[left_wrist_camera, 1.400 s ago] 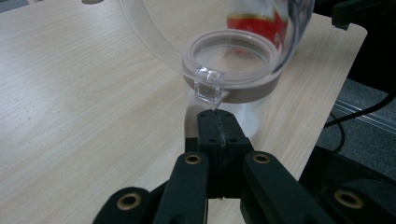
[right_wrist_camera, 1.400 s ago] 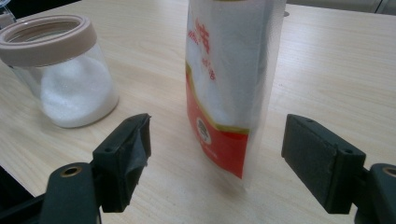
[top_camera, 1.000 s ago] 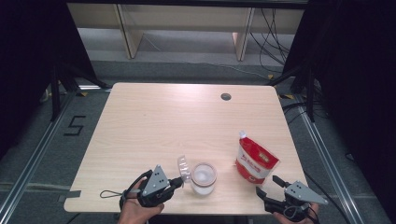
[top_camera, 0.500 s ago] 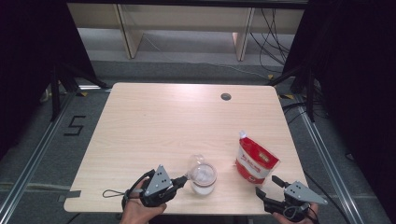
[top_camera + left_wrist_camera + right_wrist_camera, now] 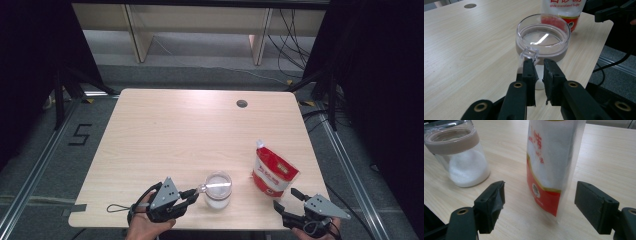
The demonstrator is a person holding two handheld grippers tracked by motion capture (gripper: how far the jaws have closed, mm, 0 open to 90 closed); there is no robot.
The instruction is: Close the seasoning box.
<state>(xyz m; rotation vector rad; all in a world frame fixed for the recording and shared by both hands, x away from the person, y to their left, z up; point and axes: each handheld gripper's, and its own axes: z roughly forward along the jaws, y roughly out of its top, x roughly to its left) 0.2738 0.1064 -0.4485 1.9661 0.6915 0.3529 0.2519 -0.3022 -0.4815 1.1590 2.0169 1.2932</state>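
Observation:
A clear glass jar (image 5: 218, 196) holding white granules stands near the table's front edge. Its clear lid (image 5: 543, 37) with a brown seal band lies flat on the jar mouth. My left gripper (image 5: 192, 194) comes in from the jar's left, shut on the lid's clear tab (image 5: 530, 53). A red and white sugar pouch (image 5: 272, 171) stands upright to the jar's right. My right gripper (image 5: 286, 199) is open just in front of the pouch (image 5: 550, 162), jaws wide apart and touching nothing. The jar (image 5: 461, 157) stands to their left.
A round cable hole (image 5: 242, 103) lies near the table's far edge. The table's front edge runs just under both grippers, and its right edge (image 5: 599, 42) is close to the pouch. Shelving stands beyond the table. Metal rails flank it on the floor.
The lid, held tilted up at the jar's left a second ago, has swung down and now lies flat on the jar. The right gripper has stayed still.

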